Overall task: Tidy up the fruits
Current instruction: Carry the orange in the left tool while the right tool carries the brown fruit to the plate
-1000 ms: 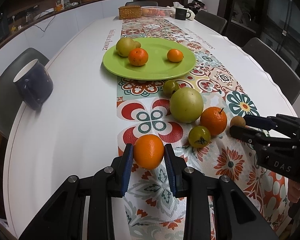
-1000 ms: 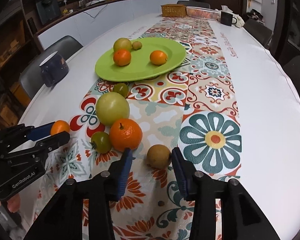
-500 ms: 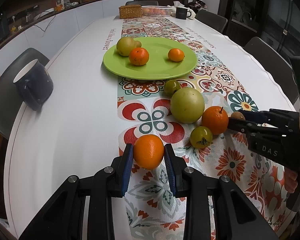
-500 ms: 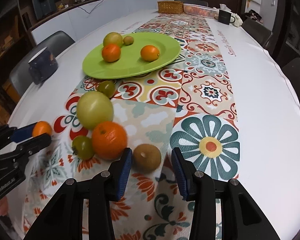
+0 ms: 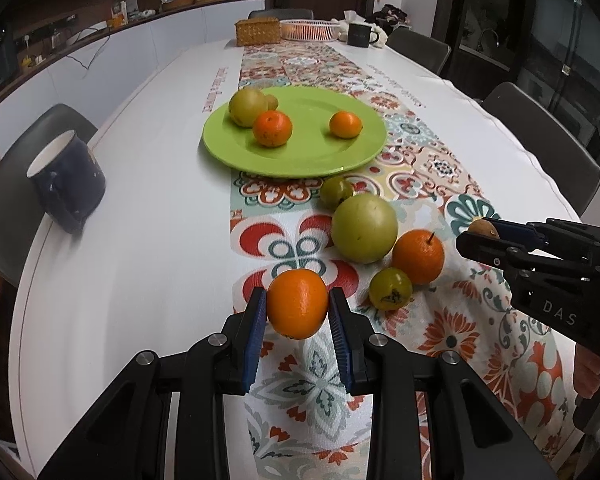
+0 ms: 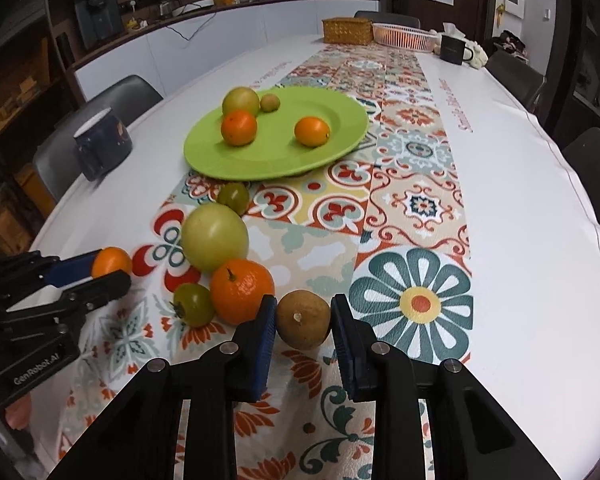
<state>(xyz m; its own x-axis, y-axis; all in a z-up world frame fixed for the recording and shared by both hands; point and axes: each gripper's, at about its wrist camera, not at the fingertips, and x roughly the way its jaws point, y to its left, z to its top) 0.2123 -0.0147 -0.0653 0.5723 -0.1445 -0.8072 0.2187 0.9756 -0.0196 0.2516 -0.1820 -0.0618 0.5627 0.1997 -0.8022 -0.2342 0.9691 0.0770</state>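
Four fruits [image 5: 272,128] on green plate [image 5: 320,160]

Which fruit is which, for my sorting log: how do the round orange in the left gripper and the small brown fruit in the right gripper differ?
The round orange is bright and larger; the small brown fruit is dull and smaller. Both sit clamped between blue pads.
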